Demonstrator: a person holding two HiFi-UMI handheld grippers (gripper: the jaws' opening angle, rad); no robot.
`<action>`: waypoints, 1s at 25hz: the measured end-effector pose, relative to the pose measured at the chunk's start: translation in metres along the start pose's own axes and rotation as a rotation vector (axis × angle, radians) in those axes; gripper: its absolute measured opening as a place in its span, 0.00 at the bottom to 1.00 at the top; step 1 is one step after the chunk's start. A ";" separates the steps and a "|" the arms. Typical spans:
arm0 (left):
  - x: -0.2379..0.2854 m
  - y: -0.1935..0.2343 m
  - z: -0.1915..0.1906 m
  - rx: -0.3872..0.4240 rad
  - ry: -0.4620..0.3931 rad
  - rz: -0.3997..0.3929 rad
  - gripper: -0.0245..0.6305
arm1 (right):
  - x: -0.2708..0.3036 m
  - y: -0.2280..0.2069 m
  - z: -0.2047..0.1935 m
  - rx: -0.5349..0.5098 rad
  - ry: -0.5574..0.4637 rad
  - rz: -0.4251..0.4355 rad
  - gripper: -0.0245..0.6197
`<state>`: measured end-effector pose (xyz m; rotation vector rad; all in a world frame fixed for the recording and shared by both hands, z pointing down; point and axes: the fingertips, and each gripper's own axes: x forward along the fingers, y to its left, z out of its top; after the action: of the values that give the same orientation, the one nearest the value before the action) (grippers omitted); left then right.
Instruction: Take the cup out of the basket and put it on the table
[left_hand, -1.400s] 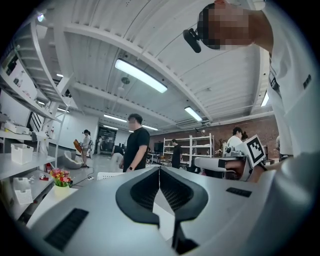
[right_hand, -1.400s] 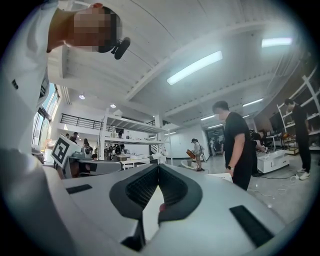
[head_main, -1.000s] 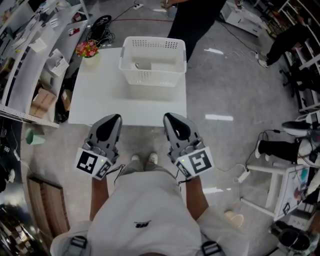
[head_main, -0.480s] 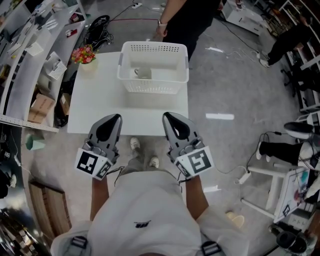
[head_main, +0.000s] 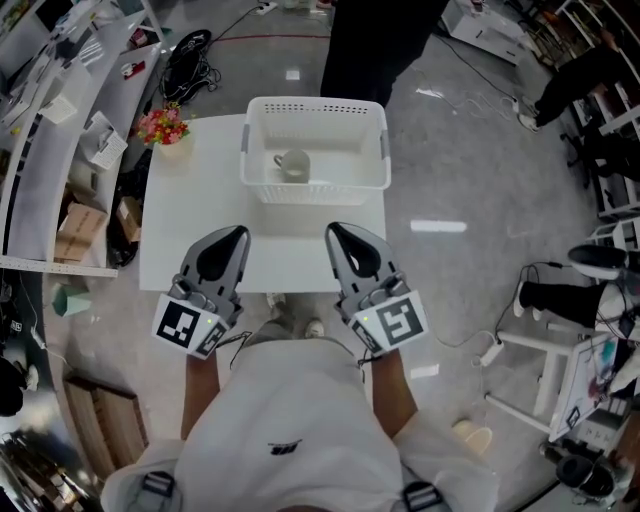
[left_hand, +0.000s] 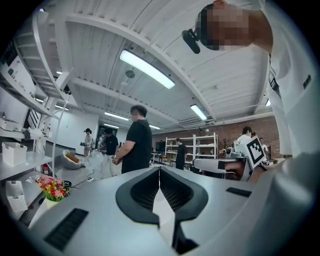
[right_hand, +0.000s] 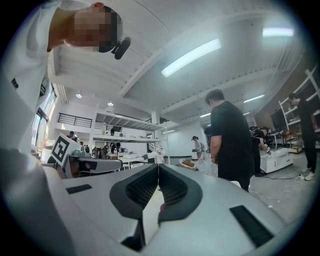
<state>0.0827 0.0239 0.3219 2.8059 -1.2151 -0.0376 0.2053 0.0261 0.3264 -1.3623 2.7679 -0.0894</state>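
The left gripper (head_main: 236, 233) is clenched: in the left gripper view its jaws meet along one seam with nothing between them. The right gripper (head_main: 334, 231) is clenched too, its jaws pressed together and empty. Both point up and forward, so their own views take in mostly ceiling and lights. In the head view they sit side by side, apart from each other, over the near edge of the table (head_main: 190, 225), close to the holder's body.

Past them, at the table's far side, stands the white basket (head_main: 316, 105). The cup (head_main: 292, 164) lies inside it on the bottom, toward the left half, its handle to the left. Neither gripper touches the basket or the cup.

A small pot of flowers (head_main: 163, 126) stands on the table's far left corner, just beside the basket. Beyond the table a person in black (head_main: 380, 50) stands close to the basket's far rim.
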 end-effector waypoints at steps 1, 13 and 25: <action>0.002 0.007 0.001 -0.002 -0.001 -0.004 0.06 | 0.007 -0.001 0.001 -0.003 0.002 -0.005 0.05; 0.029 0.087 0.006 -0.020 -0.004 -0.088 0.06 | 0.079 -0.004 -0.001 -0.020 0.033 -0.100 0.05; 0.061 0.114 0.006 -0.026 0.003 -0.098 0.06 | 0.112 -0.037 0.001 -0.059 0.049 -0.116 0.05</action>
<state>0.0417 -0.0984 0.3268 2.8399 -1.0672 -0.0552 0.1660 -0.0848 0.3255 -1.5556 2.7493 -0.0468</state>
